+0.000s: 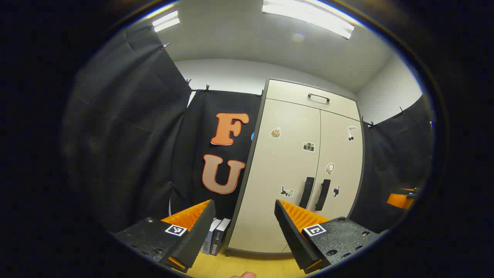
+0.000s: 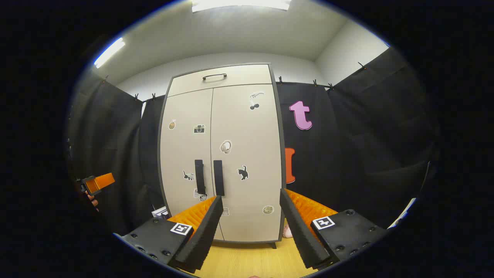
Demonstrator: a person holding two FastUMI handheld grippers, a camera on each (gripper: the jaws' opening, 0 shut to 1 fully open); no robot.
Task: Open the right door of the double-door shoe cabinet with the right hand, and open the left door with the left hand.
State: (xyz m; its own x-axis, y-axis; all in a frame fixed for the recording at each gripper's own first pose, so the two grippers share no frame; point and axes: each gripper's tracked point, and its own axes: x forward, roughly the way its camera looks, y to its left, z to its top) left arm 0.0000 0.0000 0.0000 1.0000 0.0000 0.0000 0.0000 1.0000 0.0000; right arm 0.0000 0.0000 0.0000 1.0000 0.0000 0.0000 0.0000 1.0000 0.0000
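Note:
A cream shoe cabinet (image 1: pixel 297 162) (image 2: pixel 227 127) with a dark frame stands against the booth wall, both doors closed. Its left door (image 1: pixel 281 170) (image 2: pixel 185 146) and right door (image 1: pixel 341 154) (image 2: pixel 249 154) carry small stickers. Two dark vertical handles meet at the middle: the left handle (image 1: pixel 307 192) (image 2: pixel 199 176) and the right handle (image 1: pixel 322 194) (image 2: pixel 219 177). My left gripper (image 1: pixel 244 208) is open, well short of the cabinet, aimed at its left edge. My right gripper (image 2: pixel 251 200) is open too, some way in front of the right door. The left gripper (image 2: pixel 94 184) also shows at the far left of the right gripper view, a hand holding it.
A flap with a dark handle (image 1: pixel 318 97) (image 2: pixel 214 76) tops the cabinet. Several books (image 1: pixel 215 241) lean beside its left foot. The floor (image 2: pixel 247 262) is light wood. Black cloth walls close in on both sides. A pale small object (image 2: pixel 287 231) lies by the right foot.

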